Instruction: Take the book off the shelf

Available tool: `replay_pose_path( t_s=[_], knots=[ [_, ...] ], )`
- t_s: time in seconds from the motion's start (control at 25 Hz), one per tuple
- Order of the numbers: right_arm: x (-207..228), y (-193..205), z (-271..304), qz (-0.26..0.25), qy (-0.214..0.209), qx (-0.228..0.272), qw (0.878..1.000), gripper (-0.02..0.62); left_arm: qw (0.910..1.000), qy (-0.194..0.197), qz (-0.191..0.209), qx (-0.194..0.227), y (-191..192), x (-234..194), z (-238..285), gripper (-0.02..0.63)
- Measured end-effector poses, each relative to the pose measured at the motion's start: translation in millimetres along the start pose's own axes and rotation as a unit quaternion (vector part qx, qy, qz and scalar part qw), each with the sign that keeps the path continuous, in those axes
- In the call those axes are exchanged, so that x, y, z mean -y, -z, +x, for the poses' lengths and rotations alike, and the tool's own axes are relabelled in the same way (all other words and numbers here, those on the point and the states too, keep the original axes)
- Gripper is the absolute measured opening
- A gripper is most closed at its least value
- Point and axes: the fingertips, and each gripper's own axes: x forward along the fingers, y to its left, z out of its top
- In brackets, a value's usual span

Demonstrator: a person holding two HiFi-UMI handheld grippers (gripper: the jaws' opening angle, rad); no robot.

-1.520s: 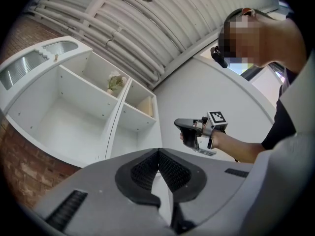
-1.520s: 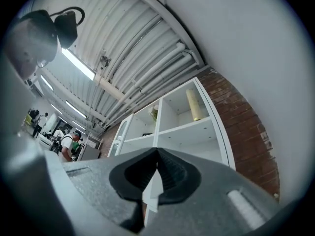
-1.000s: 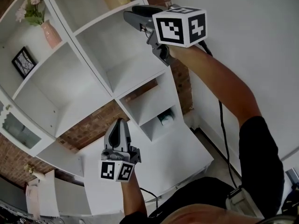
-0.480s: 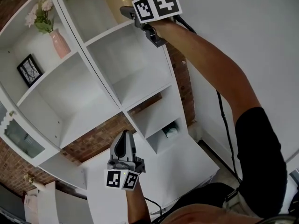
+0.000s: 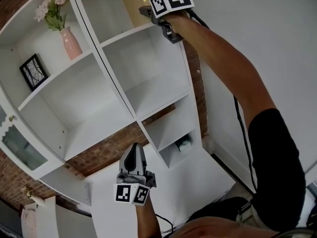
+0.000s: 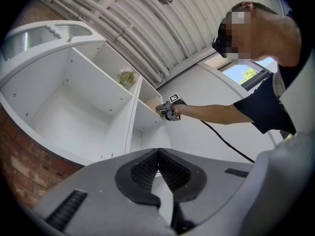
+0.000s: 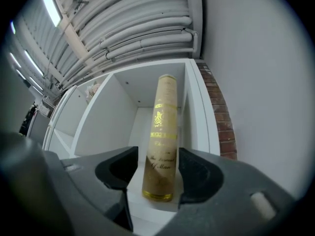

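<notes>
The book is a tan volume with gold print on its spine. It stands upright in the top right compartment of the white shelf unit, and its top shows in the head view. My right gripper is raised to that compartment's front edge. Its jaws are opening, and in the right gripper view the spine stands in the gap between them, with no pad pressing on it. My left gripper hangs low before the shelf, shut and empty.
A pink vase of flowers and a small black picture frame occupy the left compartments. A small pale object sits in a low right cubby. Brick wall shows behind the shelves, and a plain white wall runs on the right.
My right gripper has gone up and in towards the top right compartment and the book. The left gripper sits a little lower in the head view.
</notes>
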Motion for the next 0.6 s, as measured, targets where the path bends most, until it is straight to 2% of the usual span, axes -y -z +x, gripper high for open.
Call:
replay_pose_path(
  t_s=[0.6],
  knots=[
    [-7,12,24,-0.024,0.018,-0.067,0.997,0.251,0.9999,0.006,-0.008,-0.004,11,-14,-2,-0.002]
  ],
)
